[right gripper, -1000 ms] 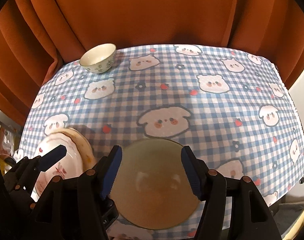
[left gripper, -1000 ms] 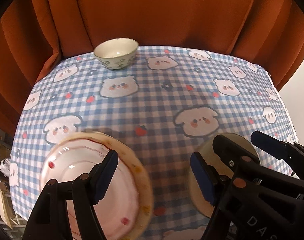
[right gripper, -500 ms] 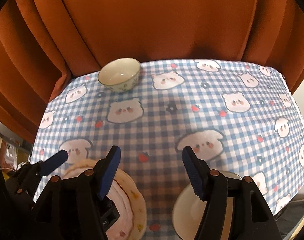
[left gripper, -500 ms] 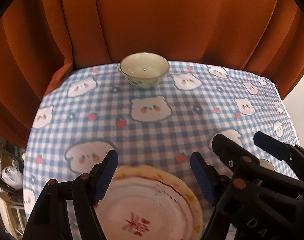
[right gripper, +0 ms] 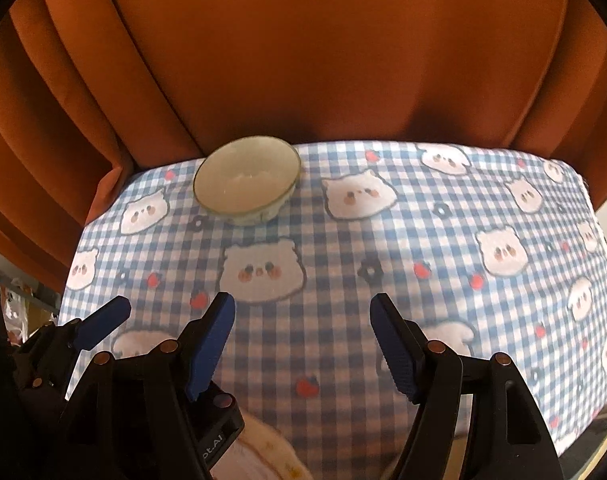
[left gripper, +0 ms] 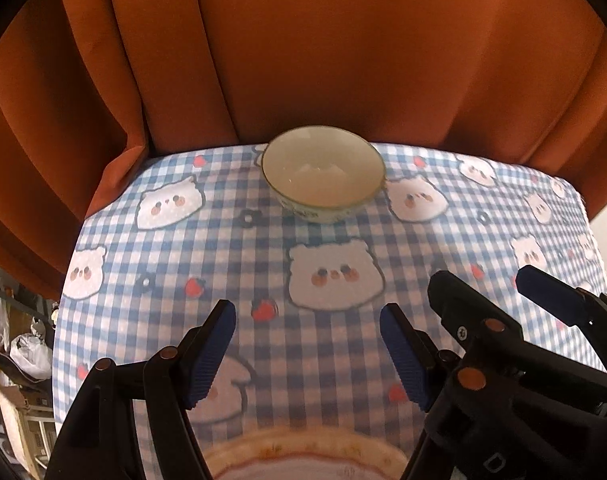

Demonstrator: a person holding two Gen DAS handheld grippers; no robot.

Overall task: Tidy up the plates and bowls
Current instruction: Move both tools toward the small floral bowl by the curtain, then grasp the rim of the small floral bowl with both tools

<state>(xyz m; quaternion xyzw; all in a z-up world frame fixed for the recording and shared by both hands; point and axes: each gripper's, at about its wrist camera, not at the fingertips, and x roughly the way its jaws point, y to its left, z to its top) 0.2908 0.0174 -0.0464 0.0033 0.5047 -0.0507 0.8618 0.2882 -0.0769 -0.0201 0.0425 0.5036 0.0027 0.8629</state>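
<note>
Plate (left gripper: 303,458) rim shows fully only in left view; both tools, left (left gripper: 307,354) and right (right gripper: 301,346), gape empty, now nearer the bowl (left gripper: 323,174).

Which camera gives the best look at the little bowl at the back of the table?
The left wrist view: the bowl sits near centre, sharp, with its rim and inside plain. The right wrist view shows it off to the left, smaller and blurrier.

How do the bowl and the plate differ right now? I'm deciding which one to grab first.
The bowl stands at the table's far edge by the curtain, fully in view; the plate lies at the near edge, mostly cut off by the frame. The bowl is deep and cream inside; the plate is flat with a yellowish rim. Both rest untouched on the checked tablecloth.
</note>
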